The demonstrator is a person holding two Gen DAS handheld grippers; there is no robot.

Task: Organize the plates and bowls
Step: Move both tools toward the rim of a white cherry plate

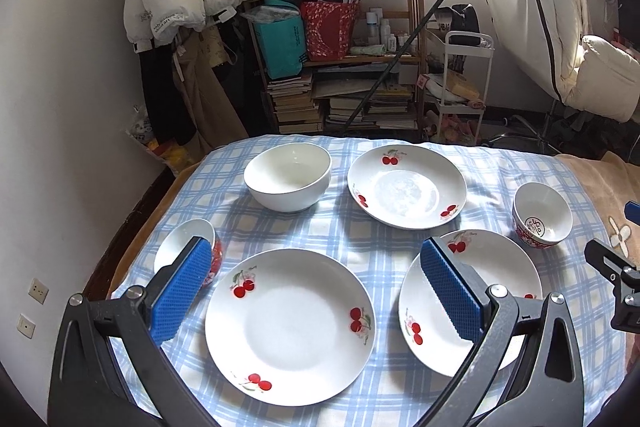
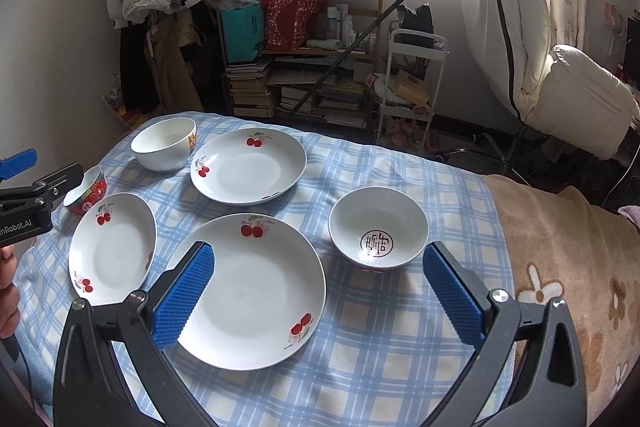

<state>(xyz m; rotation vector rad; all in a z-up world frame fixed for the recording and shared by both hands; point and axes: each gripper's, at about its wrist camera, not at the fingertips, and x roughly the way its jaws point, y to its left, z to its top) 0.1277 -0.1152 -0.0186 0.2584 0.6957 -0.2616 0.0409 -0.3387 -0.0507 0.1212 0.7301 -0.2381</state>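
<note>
Your left gripper [image 1: 316, 291] hangs with its blue-padded jaws spread wide and holding nothing, above a white cherry-printed plate [image 1: 290, 327] that lies at the near edge of the blue-and-white checked cloth [image 1: 360, 243] on the table. Your right gripper [image 2: 318, 293] is just as wide open and empty, its left pad over a second cherry-printed plate [image 2: 252, 291] near the middle of the cloth's near edge.

A third cherry plate [image 1: 406, 187] lies toward the far edge, with a large plain white bowl [image 1: 288, 177] beside it near the far left corner. A small red-sided bowl [image 1: 186, 251] sits at the left edge, partly hidden behind your left gripper's left pad. A second small bowl with a black round emblem inside [image 2: 378, 229] stands by the cloth's right edge, beside the tan flowered blanket [image 2: 560, 259]. All the dishes lie apart and unstacked.
</note>
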